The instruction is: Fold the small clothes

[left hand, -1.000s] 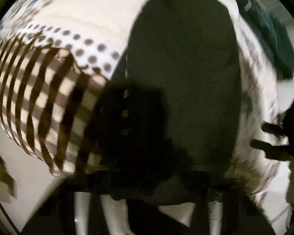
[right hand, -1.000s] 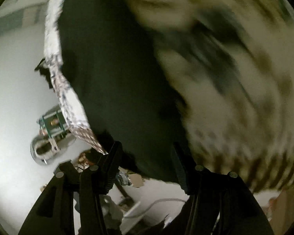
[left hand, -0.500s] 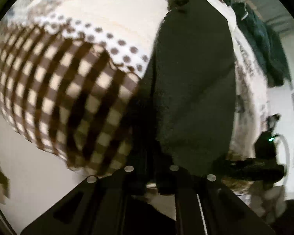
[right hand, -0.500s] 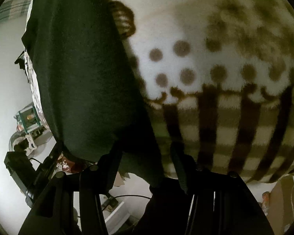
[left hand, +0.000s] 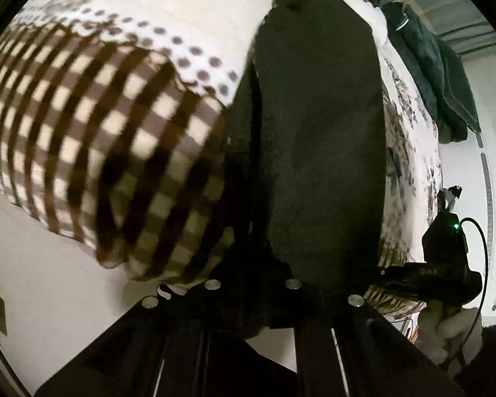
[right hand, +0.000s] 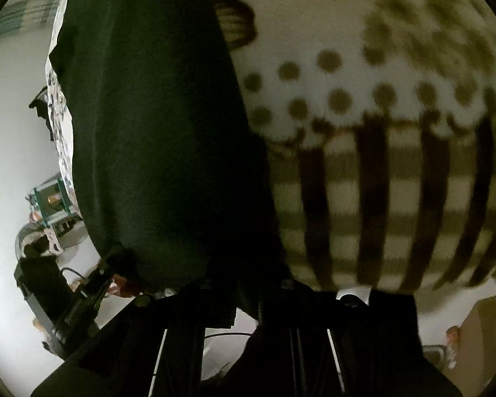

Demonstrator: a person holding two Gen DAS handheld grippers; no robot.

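A small dark garment [left hand: 317, 139] lies stretched along a patterned blanket, running away from me; it also fills the left half of the right wrist view [right hand: 155, 125]. My left gripper [left hand: 253, 284] is shut on the garment's near edge at its left corner. My right gripper [right hand: 244, 284] is shut on the near edge at its right corner. The fingertips of both are buried in the dark cloth. My right gripper's body shows in the left wrist view [left hand: 446, 264], and my left gripper's body shows in the right wrist view [right hand: 59, 294].
The blanket [left hand: 92, 152] has brown checks, dots and a floral print and covers a bed. A dark green garment [left hand: 436, 76] lies at the far right edge of the bed. The pale floor [left hand: 49, 281] lies below the bed's near edge.
Both grippers came down to the bed's near edge with the garment, and the garment now lies flat and stretched. The right gripper's jaws, wide before, have closed on the cloth.
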